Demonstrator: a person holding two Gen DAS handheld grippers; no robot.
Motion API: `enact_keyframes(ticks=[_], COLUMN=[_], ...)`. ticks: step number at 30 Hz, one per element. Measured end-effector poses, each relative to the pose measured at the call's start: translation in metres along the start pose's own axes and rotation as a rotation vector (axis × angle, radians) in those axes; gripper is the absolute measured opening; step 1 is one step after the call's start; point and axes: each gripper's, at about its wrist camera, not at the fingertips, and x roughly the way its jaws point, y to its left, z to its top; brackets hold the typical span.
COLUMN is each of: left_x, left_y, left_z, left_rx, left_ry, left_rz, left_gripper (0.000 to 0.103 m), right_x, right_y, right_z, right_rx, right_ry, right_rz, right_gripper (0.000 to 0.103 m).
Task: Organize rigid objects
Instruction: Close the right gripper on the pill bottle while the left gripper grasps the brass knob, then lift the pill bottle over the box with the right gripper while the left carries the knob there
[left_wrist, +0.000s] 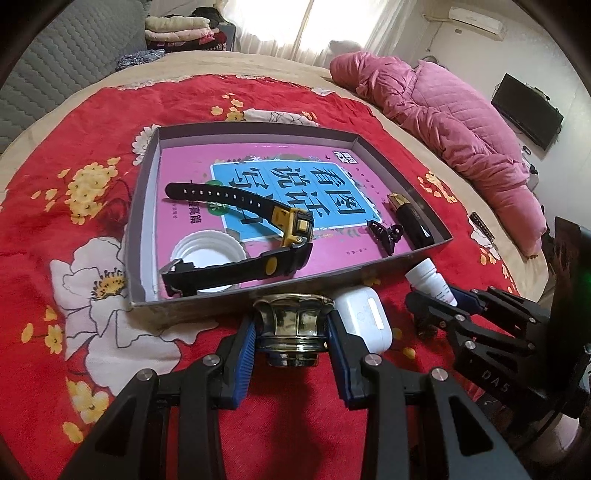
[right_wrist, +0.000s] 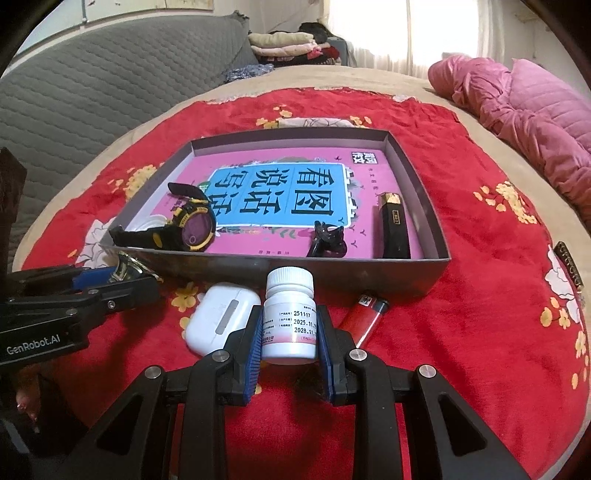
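1. A bed (left_wrist: 332, 62) is covered by a red flowered blanket (left_wrist: 66, 155), and a pink quilted coat (left_wrist: 454, 122) is seen lying along its far right side.
2. A shallow grey cardboard box (right_wrist: 430, 206) is set open on the blanket, with a pink and blue book (right_wrist: 280, 184) laid flat across its floor.
3. A black and yellow wristwatch (left_wrist: 291, 236) is lodged in the near left part of the box, its strap partly over a white round lid (left_wrist: 207, 251).
4. A black rectangular case with a gold end (right_wrist: 393, 229) is placed along the right wall of the box, and a black hair claw clip (right_wrist: 327, 240) is seen just left of it, near the front wall.
5. The left tool (left_wrist: 291, 332) is closed on a brass-coloured fluted metal piece (left_wrist: 291, 321), which is gripped between the blue pads just in front of the box's near wall; whether it touches the blanket cannot be told.
6. The right tool (right_wrist: 290, 332) is clamped on a white pill bottle (right_wrist: 290, 314), held upright by its labelled body, in front of the box and outside it.
7. A white earbud case (right_wrist: 221, 317) is seen lying on the blanket between the two tools, just left of the bottle.
8. A red lighter (right_wrist: 364, 315) is seen on the blanket just right of the bottle, near the front wall.
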Motion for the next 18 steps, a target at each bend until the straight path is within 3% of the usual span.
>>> enact_keyframes(ticks=[18], left_x=[-0.029], left_y=[0.014], left_z=[0.006], left_rx=[-0.044], left_ry=[-0.095], left_rz=[0.039], left_gripper=[0.037], right_x=[-0.026], right_y=[-0.015], right_z=[0.004], right_rx=[0.053], right_ry=[-0.081], right_rz=[-0.001], right_gripper=[0.027])
